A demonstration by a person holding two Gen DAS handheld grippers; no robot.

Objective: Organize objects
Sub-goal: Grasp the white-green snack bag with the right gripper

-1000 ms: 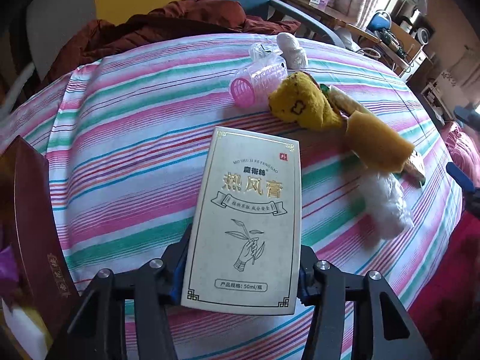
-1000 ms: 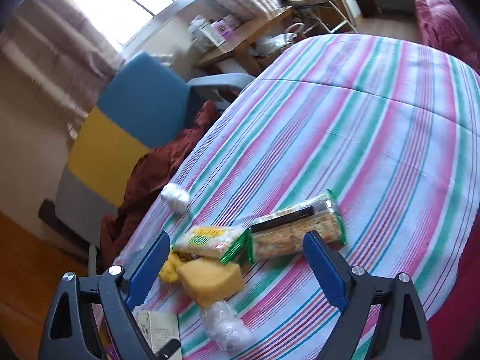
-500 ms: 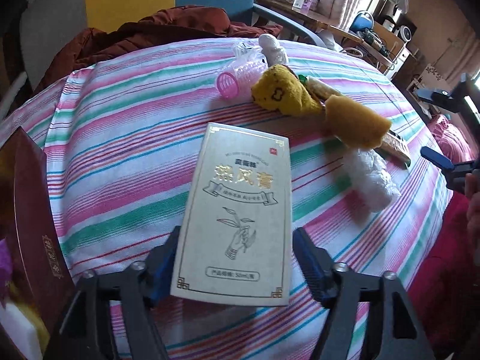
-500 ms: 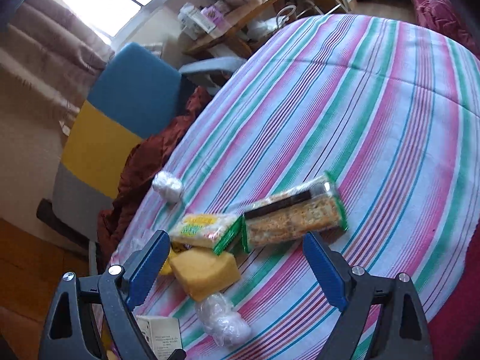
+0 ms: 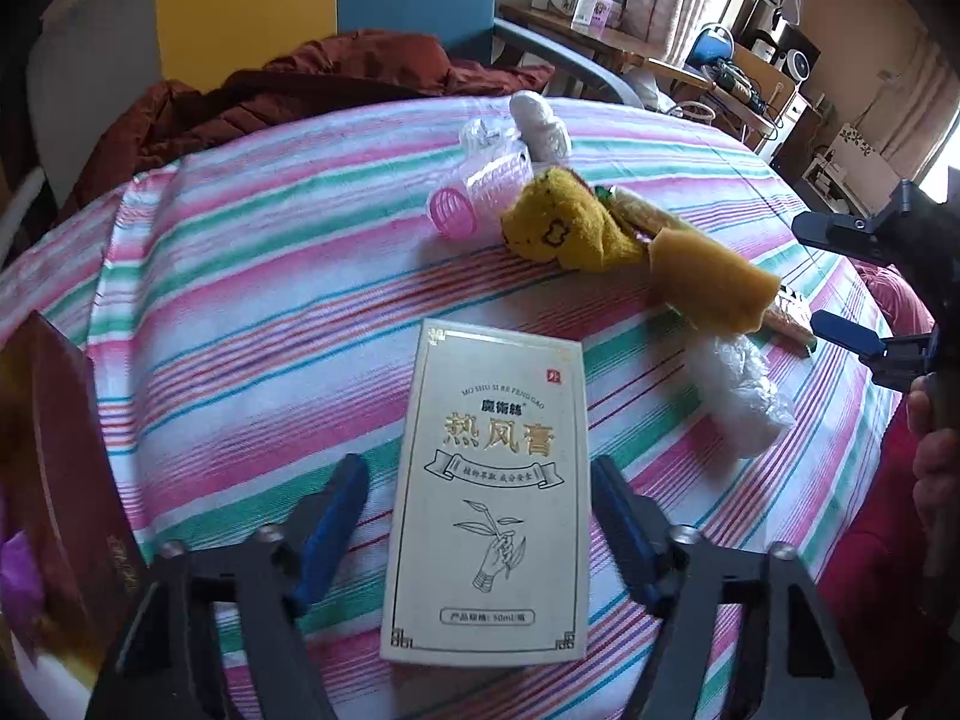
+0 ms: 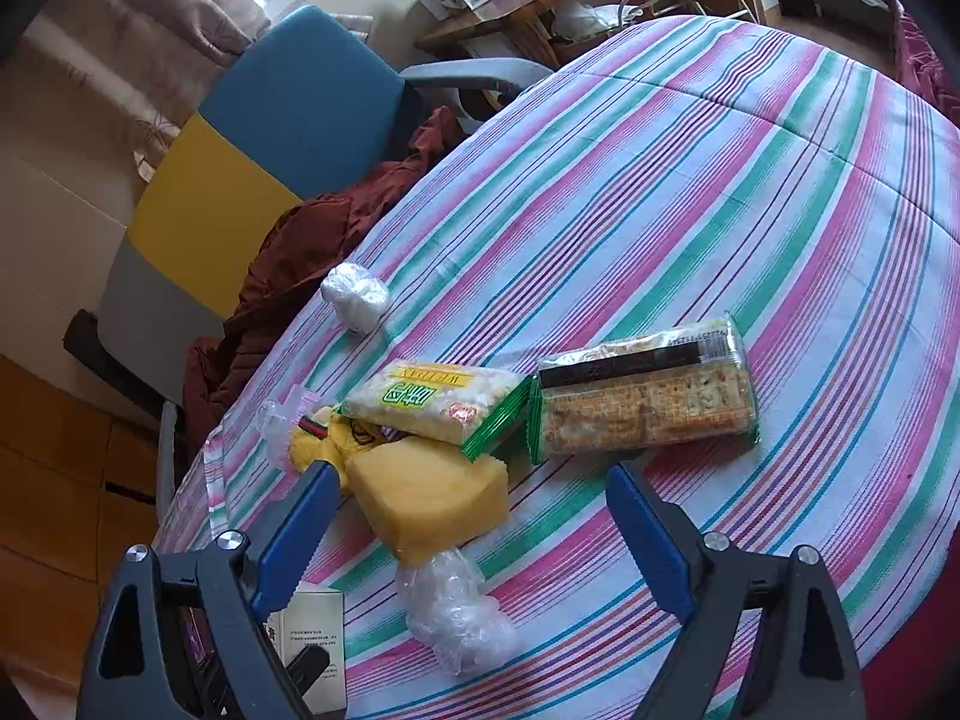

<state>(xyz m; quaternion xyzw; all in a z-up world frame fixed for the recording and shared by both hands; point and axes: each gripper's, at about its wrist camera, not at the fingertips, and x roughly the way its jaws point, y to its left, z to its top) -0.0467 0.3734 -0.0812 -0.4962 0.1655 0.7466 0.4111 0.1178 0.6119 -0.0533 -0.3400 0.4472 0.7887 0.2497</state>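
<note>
A cream box with Chinese print (image 5: 489,492) lies flat on the striped cloth (image 5: 258,300). My left gripper (image 5: 480,492) is open, its blue pads either side of the box and apart from it. A yellow sponge (image 6: 429,495), a yellow sock (image 5: 564,228), a pink curler (image 5: 474,195), two plastic-wrapped bundles (image 6: 459,615) (image 6: 354,297) and two cracker packs (image 6: 645,399) (image 6: 435,399) lie beyond. My right gripper (image 6: 471,510) is open and empty above the sponge and the near bundle; it also shows in the left wrist view (image 5: 852,282).
A dark red box (image 5: 60,480) stands at the left edge of the cloth. A brown garment (image 5: 312,84) drapes over a blue-and-yellow chair (image 6: 258,138) behind. A cluttered desk (image 5: 600,36) stands further back.
My left gripper has opened and let go of the cream box, which now lies flat. My right gripper has moved closer to the sponge and cracker packs.
</note>
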